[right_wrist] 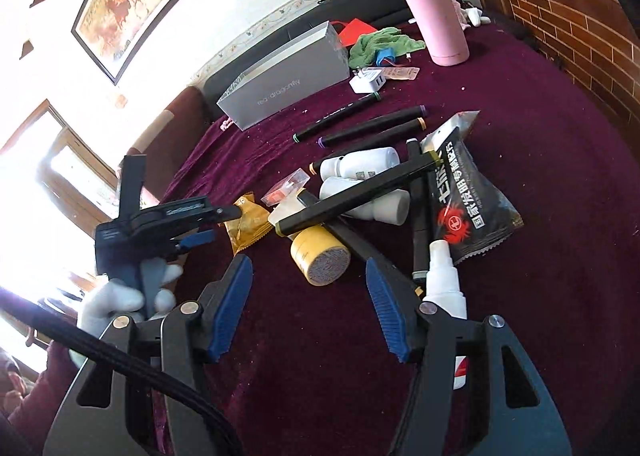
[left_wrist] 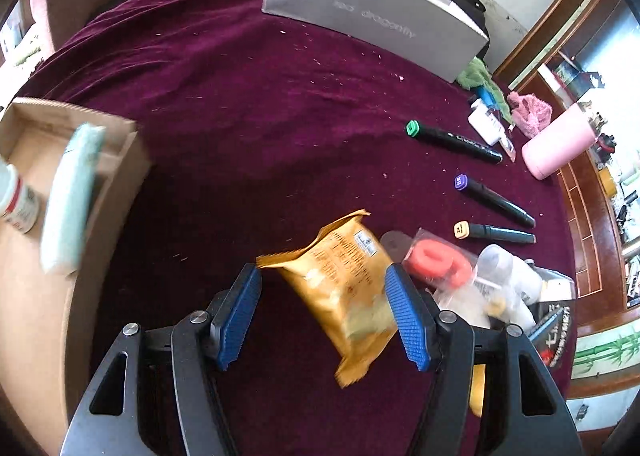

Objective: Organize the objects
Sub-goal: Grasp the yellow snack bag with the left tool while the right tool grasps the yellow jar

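**A:** What are your tongs doing?

**B:** Both are standing released. My left tongs [left_wrist: 322,270] are straddling the packet [left_wrist: 344,284], which is lying on the cloth [left_wrist: 240,95]. The pads are not pressing it. My right tongs [right_wrist: 308,260] are hanging empty on the packet's far side, aiming at the jar [right_wrist: 320,256].

**A:** What are you worrying about with the packet?

**B:** It is lying skewed between the pads, so I am likely pinching a corner rather than the body. The film looks slick and puffy, and I am expecting it to squirt out or swing. The ring bag [left_wrist: 436,260] is lying right against the packet, beside my outer pad. If I close carelessly, I am dragging that along too.

**A:** And where is it going?

**B:** I am guessing the carton [left_wrist: 72,109], well away from the packet, opposite the ring bag. Things are already sitting inside it, though they are too blurred to name. Dropping the packet from high up is risking a bounce off the rim.

**A:** And the right side?

**B:** The marker [right_wrist: 360,191] is resting across the jar and the bottles [right_wrist: 360,165]. If I lift the jar, it is tipping off, and the bottles are probably rolling. The spray [right_wrist: 444,288] is sitting just beside my outer finger, so spreading wider is nudging it.

**A:** Anything else?

**B:** Both tongs are crowding the packet, so moving them together is asking for a collision.
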{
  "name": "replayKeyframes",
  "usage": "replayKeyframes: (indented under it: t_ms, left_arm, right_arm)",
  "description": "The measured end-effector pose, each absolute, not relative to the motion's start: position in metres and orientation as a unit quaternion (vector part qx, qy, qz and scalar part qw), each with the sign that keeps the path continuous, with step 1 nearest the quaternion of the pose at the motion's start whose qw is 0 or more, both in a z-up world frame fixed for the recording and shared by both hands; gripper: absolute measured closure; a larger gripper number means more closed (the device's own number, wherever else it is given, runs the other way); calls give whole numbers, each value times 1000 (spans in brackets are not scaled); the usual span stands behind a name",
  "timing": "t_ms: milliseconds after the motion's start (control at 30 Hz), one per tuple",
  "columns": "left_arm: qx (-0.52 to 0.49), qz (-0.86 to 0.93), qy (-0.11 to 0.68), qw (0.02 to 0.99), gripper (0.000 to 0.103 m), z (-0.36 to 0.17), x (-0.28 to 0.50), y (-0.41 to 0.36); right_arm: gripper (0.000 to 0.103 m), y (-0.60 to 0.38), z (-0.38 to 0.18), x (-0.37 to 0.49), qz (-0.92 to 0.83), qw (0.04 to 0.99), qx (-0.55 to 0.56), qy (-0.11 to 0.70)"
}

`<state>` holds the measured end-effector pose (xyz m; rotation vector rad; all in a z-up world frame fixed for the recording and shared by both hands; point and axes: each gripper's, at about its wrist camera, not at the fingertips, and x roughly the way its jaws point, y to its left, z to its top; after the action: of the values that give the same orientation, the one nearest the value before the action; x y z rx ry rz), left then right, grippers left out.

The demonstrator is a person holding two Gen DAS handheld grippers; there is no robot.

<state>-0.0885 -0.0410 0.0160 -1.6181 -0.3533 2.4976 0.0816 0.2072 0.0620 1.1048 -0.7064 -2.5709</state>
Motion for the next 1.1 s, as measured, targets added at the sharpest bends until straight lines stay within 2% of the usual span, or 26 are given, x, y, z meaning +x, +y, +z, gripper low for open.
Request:
replayKeyframes:
  t_ms: [100, 133, 233, 467, 700, 800, 967, 1100]
  left_arm:
    - [-533, 839, -73, 79, 45, 13, -88, -18]
    - [-529, 842, -66, 83, 58, 13, -89, -14]
    - [-521, 843, -73, 110, 66, 18, -79, -11]
    - [-492, 848, -121, 157, 67, 45, -46, -43]
    - [-453, 856, -155, 195, 67, 76, 0, -79]
    - [-437, 864, -155, 197, 67, 86, 19, -94]
    - [-406, 883, -142, 189, 67, 99, 47, -116]
    - [-399, 886, -145, 186, 67, 99, 56, -133]
  right_arm:
    - [44, 215, 60, 83, -882, 126, 378, -251]
    - [44, 216, 60, 83, -882, 126, 378, -252]
    - [44, 220, 61, 83, -882, 121, 380, -251]
    - [44, 232, 55, 73, -876, 105, 404, -242]
    - [44, 199, 58, 59, -860, 151, 431, -226]
    - [45, 184, 49, 50, -841, 166, 451, -247]
    - [45, 173, 32, 32, -831, 103, 477, -268]
    - [45, 163, 31, 23, -840, 36, 482, -248]
